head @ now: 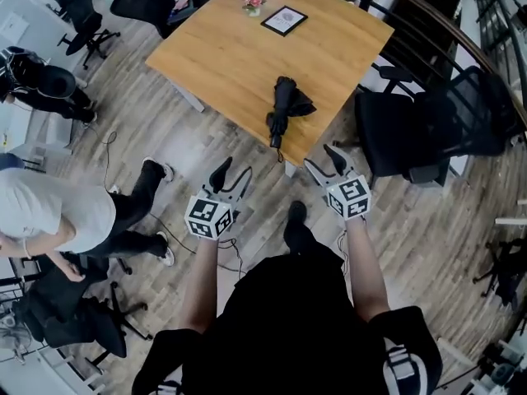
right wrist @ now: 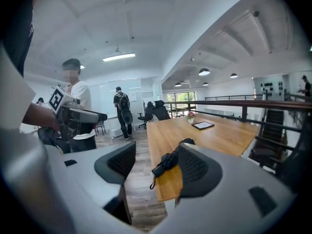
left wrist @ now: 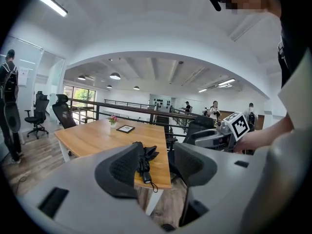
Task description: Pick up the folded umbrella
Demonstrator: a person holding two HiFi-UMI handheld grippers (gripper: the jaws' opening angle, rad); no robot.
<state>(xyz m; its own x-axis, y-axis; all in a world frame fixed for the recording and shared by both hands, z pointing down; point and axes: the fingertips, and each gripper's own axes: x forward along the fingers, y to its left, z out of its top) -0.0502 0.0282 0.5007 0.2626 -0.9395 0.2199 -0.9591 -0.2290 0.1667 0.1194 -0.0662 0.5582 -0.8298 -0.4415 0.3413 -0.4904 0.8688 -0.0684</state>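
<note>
The folded black umbrella [head: 284, 109] lies on the near corner of the wooden table [head: 230, 56], its handle and wrist strap toward the table edge. Both grippers hover over the floor short of that edge, apart from the umbrella. My left gripper [head: 233, 175] is open and empty, and so is my right gripper [head: 323, 163]. In the left gripper view the umbrella [left wrist: 145, 161] shows in the gap of the open left gripper [left wrist: 156, 167], far ahead. The right gripper view shows the umbrella [right wrist: 168, 162] beyond the open right gripper [right wrist: 155, 165], partly hidden behind the right finger.
A framed picture [head: 284, 20] and a small flower pot [head: 253, 4] stand at the table's far side. A black office chair [head: 445, 126] sits right of the table by a railing. A person [head: 66, 212] crouches on the floor at left. Cables lie on the wood floor.
</note>
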